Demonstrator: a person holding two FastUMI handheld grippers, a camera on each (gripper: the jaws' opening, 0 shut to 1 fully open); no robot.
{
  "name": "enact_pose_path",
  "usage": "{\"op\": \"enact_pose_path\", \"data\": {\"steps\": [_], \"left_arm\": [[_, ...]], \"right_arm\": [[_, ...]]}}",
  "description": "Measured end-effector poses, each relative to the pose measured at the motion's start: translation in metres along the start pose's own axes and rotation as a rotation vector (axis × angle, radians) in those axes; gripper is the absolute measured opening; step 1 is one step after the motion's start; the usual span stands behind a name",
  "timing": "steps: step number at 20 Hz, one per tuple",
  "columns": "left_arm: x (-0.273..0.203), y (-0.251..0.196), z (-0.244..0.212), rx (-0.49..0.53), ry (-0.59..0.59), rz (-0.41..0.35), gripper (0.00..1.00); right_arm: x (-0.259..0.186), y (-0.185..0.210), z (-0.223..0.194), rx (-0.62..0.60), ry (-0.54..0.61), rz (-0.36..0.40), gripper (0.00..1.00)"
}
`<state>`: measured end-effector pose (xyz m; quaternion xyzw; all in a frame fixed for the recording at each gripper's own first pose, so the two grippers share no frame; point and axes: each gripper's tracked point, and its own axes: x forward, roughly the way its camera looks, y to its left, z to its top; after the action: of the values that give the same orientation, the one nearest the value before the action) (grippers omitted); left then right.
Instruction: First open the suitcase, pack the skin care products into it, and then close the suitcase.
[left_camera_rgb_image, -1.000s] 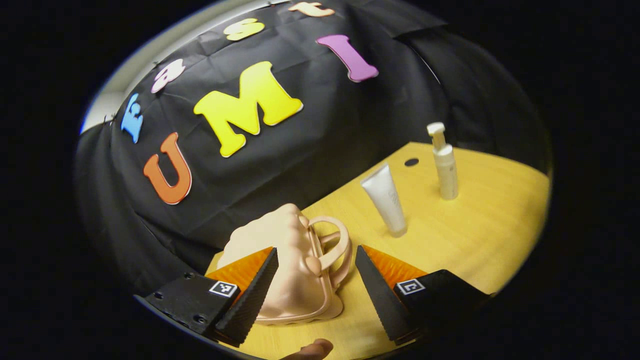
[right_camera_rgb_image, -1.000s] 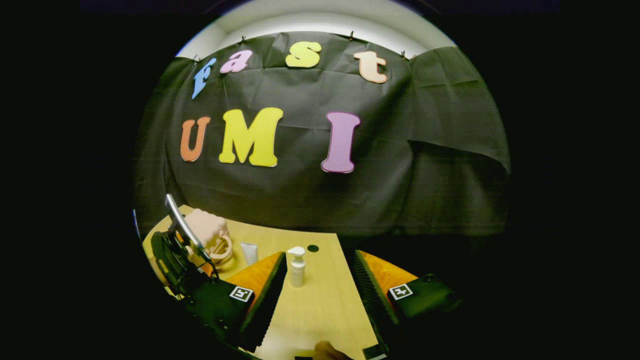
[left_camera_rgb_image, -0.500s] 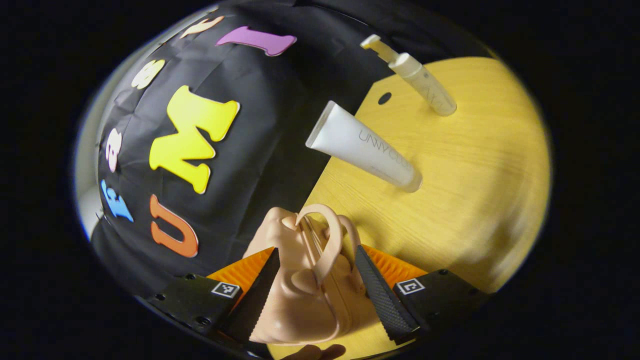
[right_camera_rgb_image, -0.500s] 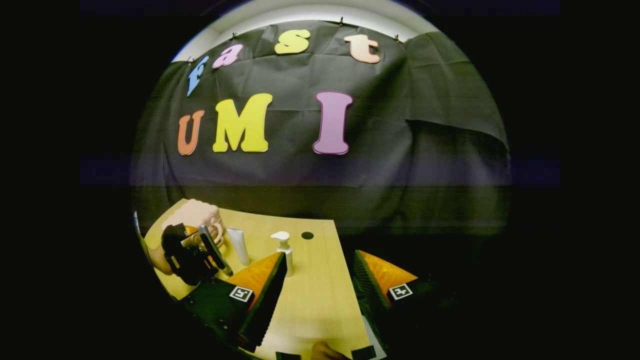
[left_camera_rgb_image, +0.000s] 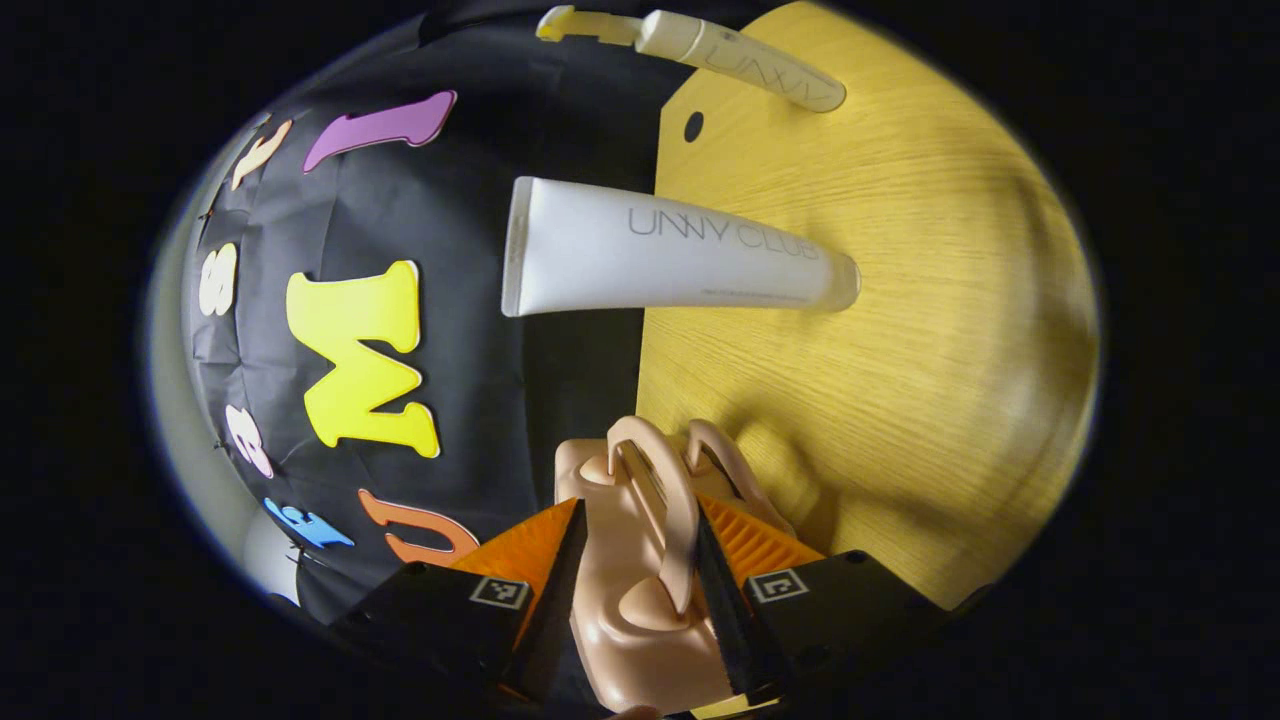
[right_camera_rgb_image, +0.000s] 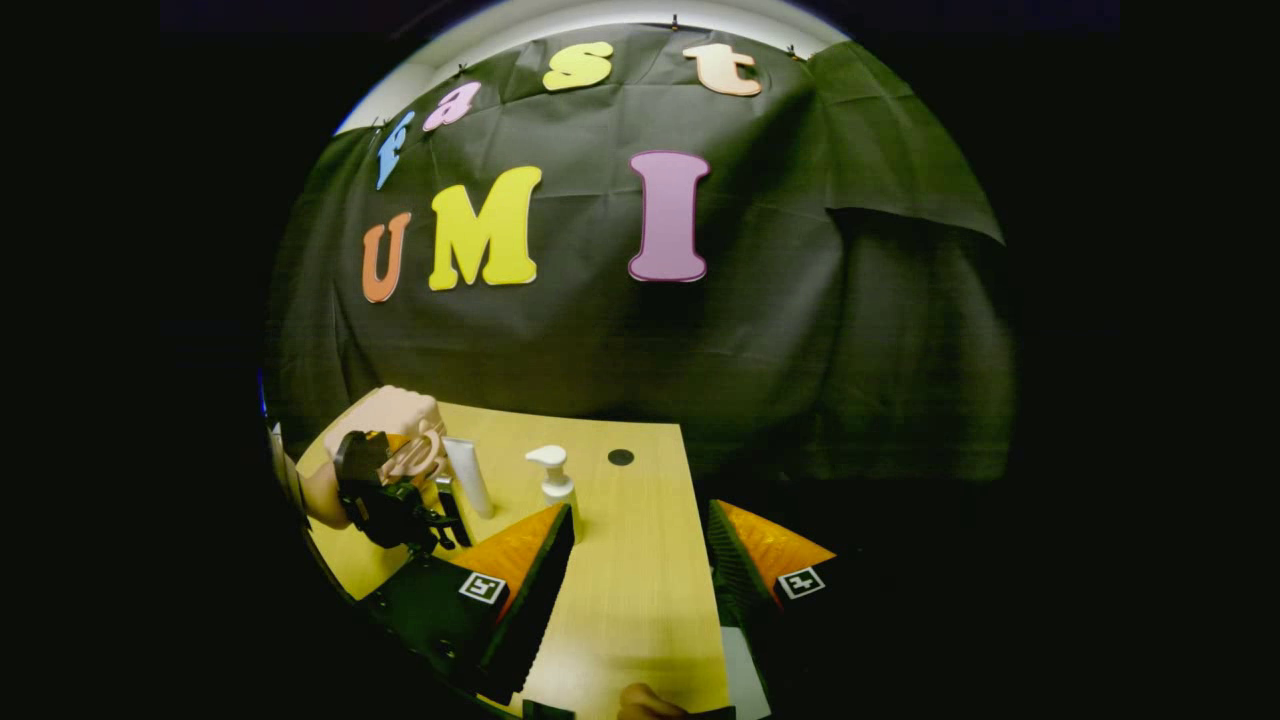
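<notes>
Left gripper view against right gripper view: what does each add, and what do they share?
Left gripper view: close-up of the left gripper closed against both sides of the suitcase top. Right gripper view: the hand holding that gripper, and the right gripper open above the table. Shared: suitcase, tube, pump bottle, all standing.

Table (left_camera_rgb_image: 900, 330): wood-grain top, smooth, light sheen. Suitcase (left_camera_rgb_image: 640, 620): moulded plastic, smooth, soft gloss. Tube (left_camera_rgb_image: 660, 250): plastic, matt, smooth. Pump bottle (left_camera_rgb_image: 740, 65): plastic, slight gloss. Booth wall (right_camera_rgb_image: 780, 330): cloth, matt, creased. Left gripper (left_camera_rgb_image: 632, 590): finger pads ribbed, rough-looking.
</notes>
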<state>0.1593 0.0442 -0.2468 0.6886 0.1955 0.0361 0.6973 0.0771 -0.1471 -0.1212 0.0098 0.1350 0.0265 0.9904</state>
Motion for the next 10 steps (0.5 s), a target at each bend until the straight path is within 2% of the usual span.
{"op": "enact_pose_path", "data": {"steps": [1,2,5,6,10], "left_arm": [[0.0,-0.007,-0.002,0.002,0.01,-0.027,0.61],[-0.001,-0.009,-0.002,0.012,0.018,-0.037,0.44],[0.0,-0.011,-0.008,0.05,0.042,-0.067,0.25],[-0.001,-0.01,-0.009,0.055,0.045,-0.067,0.15],[-0.005,0.002,-0.01,-0.008,0.017,-0.086,0.07]], "right_arm": [[-0.001,0.001,-0.001,-0.004,0.004,0.004,0.8],[-0.002,0.002,-0.001,-0.009,0.002,0.006,0.8],[-0.004,0.011,0.004,-0.028,-0.007,-0.003,0.8],[-0.006,0.015,0.005,-0.029,-0.008,-0.008,0.8],[-0.017,0.032,0.017,-0.036,-0.026,-0.051,0.8]]}}
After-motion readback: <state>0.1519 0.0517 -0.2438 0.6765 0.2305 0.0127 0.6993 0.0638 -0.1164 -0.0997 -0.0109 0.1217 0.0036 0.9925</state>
